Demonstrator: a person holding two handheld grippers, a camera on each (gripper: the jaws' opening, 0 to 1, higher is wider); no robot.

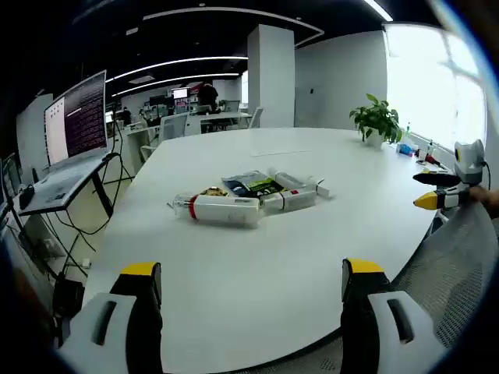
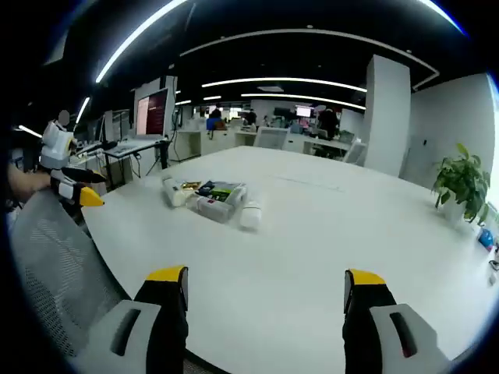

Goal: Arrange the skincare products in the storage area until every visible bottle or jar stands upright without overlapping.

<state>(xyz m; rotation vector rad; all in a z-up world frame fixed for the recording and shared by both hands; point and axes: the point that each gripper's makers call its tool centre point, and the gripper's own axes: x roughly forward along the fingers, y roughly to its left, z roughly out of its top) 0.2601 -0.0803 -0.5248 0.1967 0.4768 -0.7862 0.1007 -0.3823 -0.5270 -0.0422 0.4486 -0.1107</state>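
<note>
Several skincare products lie on their sides in a cluster on the white table (image 1: 257,265): a long white bottle with a red band (image 1: 220,209), a white tube (image 1: 290,199), a dark green packet (image 1: 256,185) and a small yellowish item (image 1: 212,191). In the right gripper view the same cluster (image 2: 209,199) lies mid-table, with a white bottle (image 2: 250,216) at its right end. My left gripper (image 1: 251,284) is open, well short of the cluster. My right gripper (image 2: 265,292) is open too, also far from it. Each gripper appears at the edge of the other's view: the right gripper (image 1: 444,191), the left gripper (image 2: 70,187).
A grey mesh chair back (image 1: 460,265) stands at the table's near edge, also the mesh chair (image 2: 54,265). A potted plant (image 1: 376,121) sits at the table's far right. A monitor on a stand (image 1: 76,125) is left of the table. Office desks and people are far behind.
</note>
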